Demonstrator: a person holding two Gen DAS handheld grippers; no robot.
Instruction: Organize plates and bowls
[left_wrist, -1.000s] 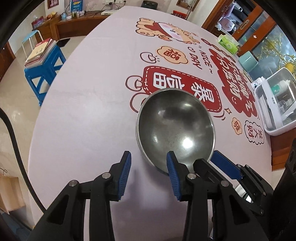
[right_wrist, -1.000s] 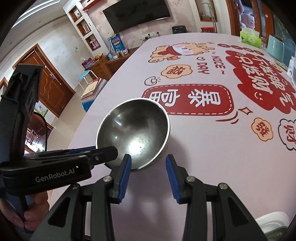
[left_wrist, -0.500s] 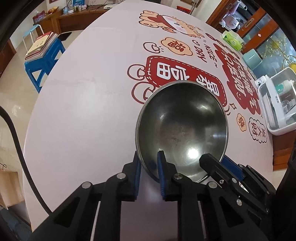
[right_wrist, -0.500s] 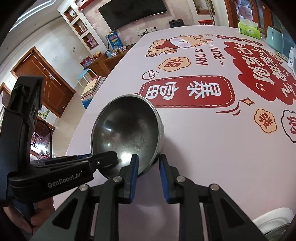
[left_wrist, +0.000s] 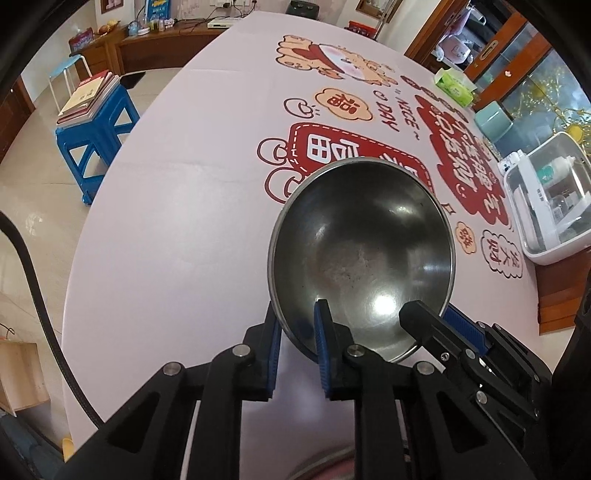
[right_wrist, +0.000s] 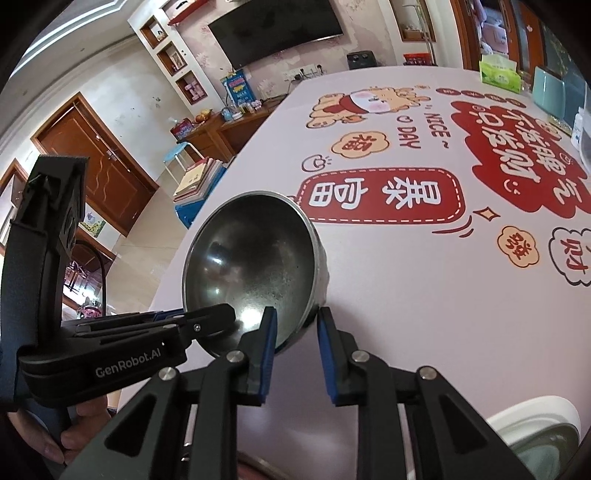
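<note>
Nearest, both grippers clamp the near rim of the steel bowl (left_wrist: 364, 254). The left gripper (left_wrist: 297, 332) has its jaws drawn narrow on the rim, one blue pad outside the wall and one inside. The right gripper (right_wrist: 295, 328) pinches the same rim just beside it, one pad inside the bowl and the other against the outer wall. The bowl is tilted, its far rim raised and its opening turned toward the cameras, over the near edge of the tabletop (left_wrist: 177, 206); whether its base touches the cloth cannot be told. Beyond it lies the red printed panel (right_wrist: 384, 195) on the tablecloth. Along the right edge sits a white lidded box (left_wrist: 550, 206), and toward the far right corner a green tissue pack (left_wrist: 454, 83).
</note>
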